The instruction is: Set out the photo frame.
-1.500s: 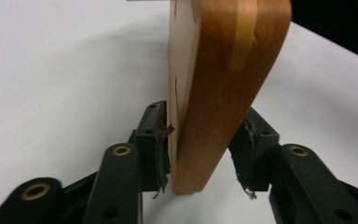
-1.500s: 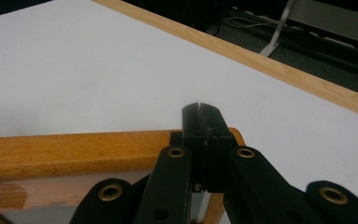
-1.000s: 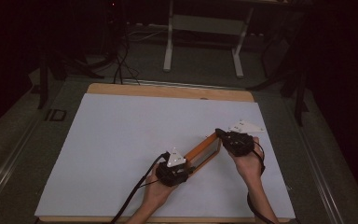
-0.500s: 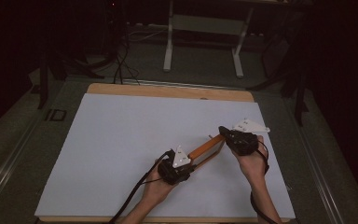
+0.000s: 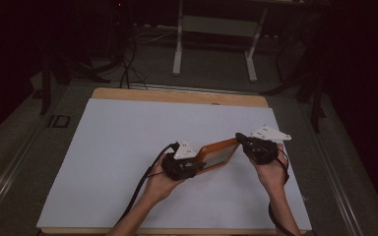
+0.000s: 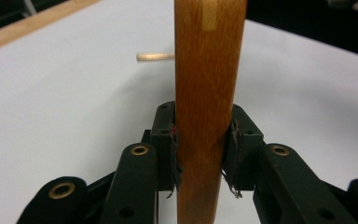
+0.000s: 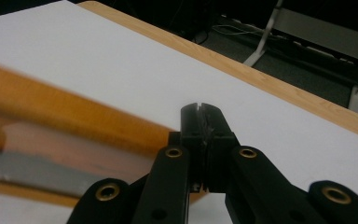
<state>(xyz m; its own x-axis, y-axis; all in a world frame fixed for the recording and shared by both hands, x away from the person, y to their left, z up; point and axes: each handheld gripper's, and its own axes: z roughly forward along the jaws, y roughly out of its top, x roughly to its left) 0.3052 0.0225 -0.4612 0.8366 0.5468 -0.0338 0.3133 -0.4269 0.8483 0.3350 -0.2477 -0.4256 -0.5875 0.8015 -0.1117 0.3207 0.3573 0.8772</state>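
Above the white table (image 5: 128,147), both grippers are clamping the wooden frame (image 5: 217,155) — left gripper (image 5: 189,164) gripping one edge, right gripper (image 5: 241,141) pinching the opposite corner, jaws nearly together — best keeping both ends level.

This looks like a lab or a recording room, not a home. A plain table (image 5: 128,93) with a wooden edge stands in the middle, and a large white sheet (image 5: 128,147) covers its top. All around it the room is dark. On the far side, a grey carpet floor (image 5: 216,69) carries loose black cables (image 5: 128,64) and the white metal legs of a stand (image 5: 179,49). Dark tripod legs (image 5: 44,83) stand at the far left.
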